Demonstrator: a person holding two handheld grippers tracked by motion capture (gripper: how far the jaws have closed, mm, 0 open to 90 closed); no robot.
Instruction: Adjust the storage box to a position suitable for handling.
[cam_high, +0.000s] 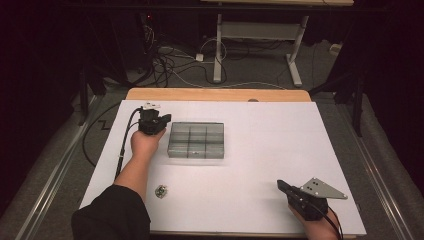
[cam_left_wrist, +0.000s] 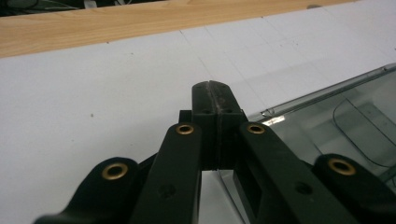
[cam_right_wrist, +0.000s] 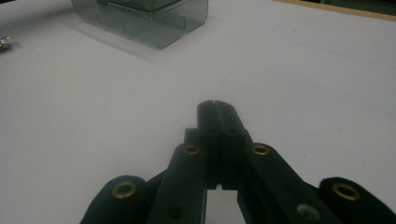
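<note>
While both pairs are pressed fully closed on nothing, the right tongs (cam_high: 281, 184) hang at the near right edge of the white surface (cam_high: 270, 145), well apart from everything. Farther off, the left tongs (cam_high: 165, 119) sit just beside the left far corner of the clear compartment box (cam_high: 196, 140), mid-surface.

- The room is dark, with black walls all around.
- A white sheet (cam_high: 260, 150) covers a wooden table (cam_high: 215, 94).
- Behind it stands another table with white metal legs (cam_high: 218, 50).
- Cables (cam_high: 170, 62) lie tangled on the grey floor (cam_high: 250, 75).
</note>
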